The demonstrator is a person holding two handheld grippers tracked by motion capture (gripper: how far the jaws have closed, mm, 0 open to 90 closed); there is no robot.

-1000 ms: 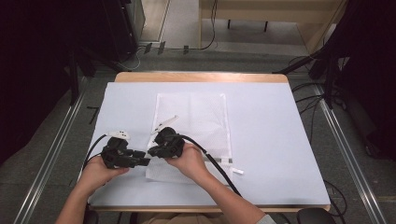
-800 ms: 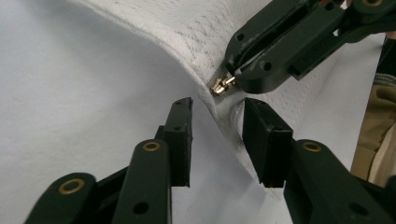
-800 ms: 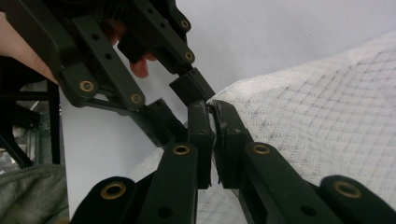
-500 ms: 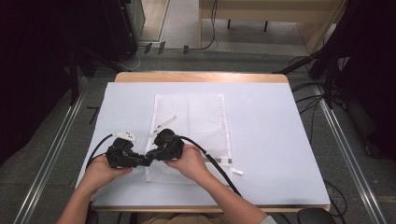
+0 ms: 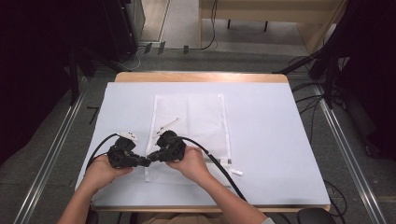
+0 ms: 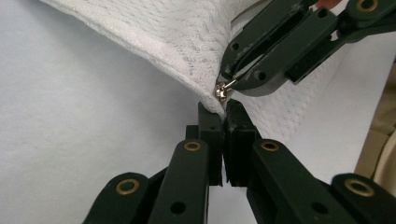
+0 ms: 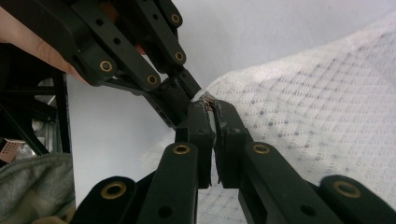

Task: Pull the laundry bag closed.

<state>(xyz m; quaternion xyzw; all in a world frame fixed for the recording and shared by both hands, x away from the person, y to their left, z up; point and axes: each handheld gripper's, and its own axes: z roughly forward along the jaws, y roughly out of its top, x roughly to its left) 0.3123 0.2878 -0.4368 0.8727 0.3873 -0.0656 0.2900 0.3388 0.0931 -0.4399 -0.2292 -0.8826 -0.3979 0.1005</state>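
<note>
A white mesh bag (image 5: 189, 135) is laid flat on the white-covered counter (image 5: 271, 140), its near left corner lifted off the surface. That corner is clamped between the jaws of the left tongs (image 6: 223, 116), seen pressed together on the fabric edge. The right tongs (image 7: 211, 108) are closed on the small metal zipper pull (image 6: 222, 91) at the same corner, tip to tip with the left tongs. Both tongs are held near the counter's front left, cables trailing. A small white tag (image 5: 236, 172) lies just beside the bag's near right corner.
</note>
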